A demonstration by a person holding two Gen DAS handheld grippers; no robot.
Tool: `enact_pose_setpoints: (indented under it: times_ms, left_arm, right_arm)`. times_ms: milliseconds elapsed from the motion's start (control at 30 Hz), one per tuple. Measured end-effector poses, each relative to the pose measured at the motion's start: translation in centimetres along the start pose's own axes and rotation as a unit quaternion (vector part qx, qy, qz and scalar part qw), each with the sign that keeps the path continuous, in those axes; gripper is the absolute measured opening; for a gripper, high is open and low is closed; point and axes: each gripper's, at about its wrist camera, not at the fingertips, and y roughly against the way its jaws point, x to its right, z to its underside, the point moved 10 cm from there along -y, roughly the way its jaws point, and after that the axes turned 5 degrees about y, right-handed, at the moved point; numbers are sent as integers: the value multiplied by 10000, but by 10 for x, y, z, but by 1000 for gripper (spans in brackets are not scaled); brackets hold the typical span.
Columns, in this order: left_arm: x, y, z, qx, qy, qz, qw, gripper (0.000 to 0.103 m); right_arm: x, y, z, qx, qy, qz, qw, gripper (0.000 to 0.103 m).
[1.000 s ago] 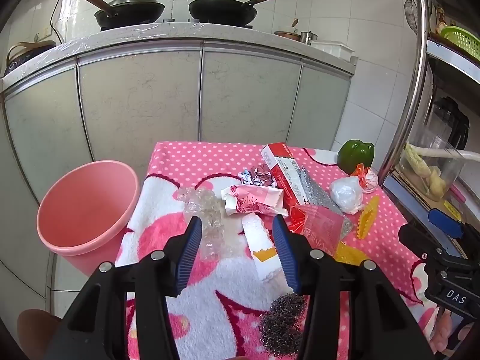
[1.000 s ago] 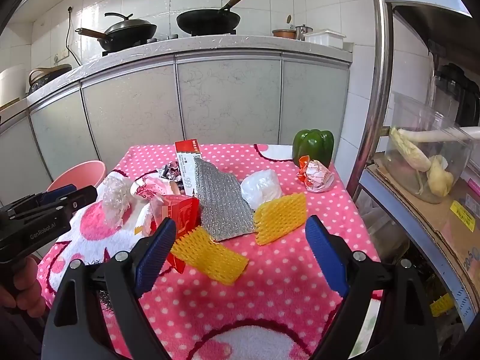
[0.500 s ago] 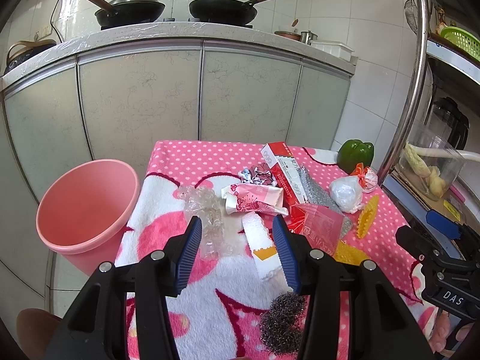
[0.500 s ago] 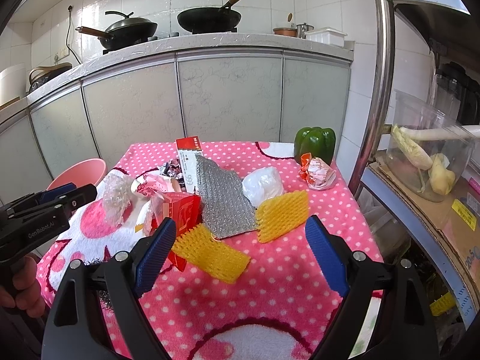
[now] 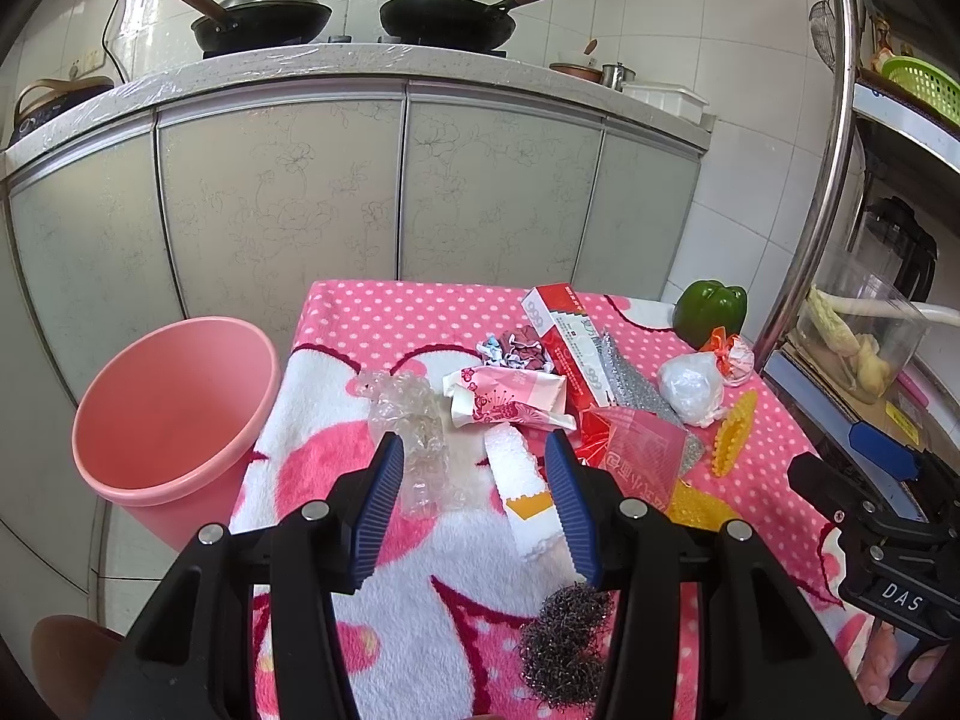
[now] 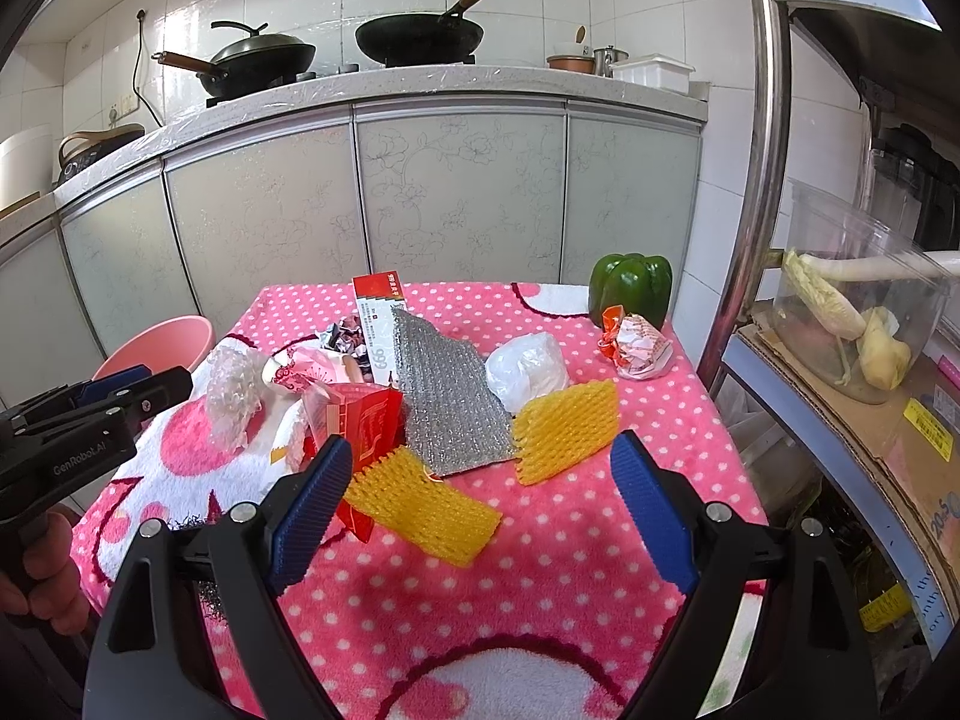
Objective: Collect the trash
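Observation:
Trash lies scattered on a pink dotted table cloth [image 5: 384,312]: a clear crumpled plastic [image 5: 414,426], a pink-printed wrapper [image 5: 510,399], a white paper strip [image 5: 522,489], a red-white box [image 5: 567,339], a silver bubble sheet [image 6: 447,399], a red packet [image 6: 363,420], two yellow foam nets [image 6: 567,426], a white wad [image 6: 528,369]. My left gripper [image 5: 471,471] hovers open above the clear plastic and the white strip, holding nothing. My right gripper [image 6: 480,471] stands wide open over the nearer yellow net [image 6: 423,504], empty. A pink bin [image 5: 168,414] stands left of the table.
A green pepper [image 6: 630,291] and an orange-white wrapper [image 6: 639,342] sit at the far right corner. A steel wool ball [image 5: 561,642] lies near the front. Cabinets with woks [image 5: 447,21] stand behind; a metal rack pole [image 6: 759,180] and shelf with a clear container [image 6: 858,300] are on the right.

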Motion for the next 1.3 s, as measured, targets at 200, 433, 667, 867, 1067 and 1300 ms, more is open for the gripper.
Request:
enact_pose_setpoints:
  times_ms: [200, 433, 667, 867, 1067, 1300]
  left_arm:
    - [0, 0, 0, 1, 0, 2, 10000, 48]
    - [0, 0, 0, 3, 4, 2, 10000, 48]
    - [0, 0, 0, -1, 4, 11, 10000, 48]
    - [0, 0, 0, -2, 8, 15, 10000, 48]
    - [0, 1, 0, -2, 9, 16, 10000, 48]
    - [1, 2, 1, -5, 4, 20, 10000, 48]
  right_arm:
    - [-1, -3, 2, -5, 1, -6, 10000, 88]
    - [-2, -4, 3, -11, 6, -3, 10000, 88]
    - [-2, -4, 4, -13, 9, -5, 10000, 88]
    - [-2, -4, 4, -18, 9, -4, 10000, 88]
    - [-2, -4, 4, -18, 10, -2, 10000, 88]
    - [-2, -4, 4, -19, 13, -2, 10000, 88]
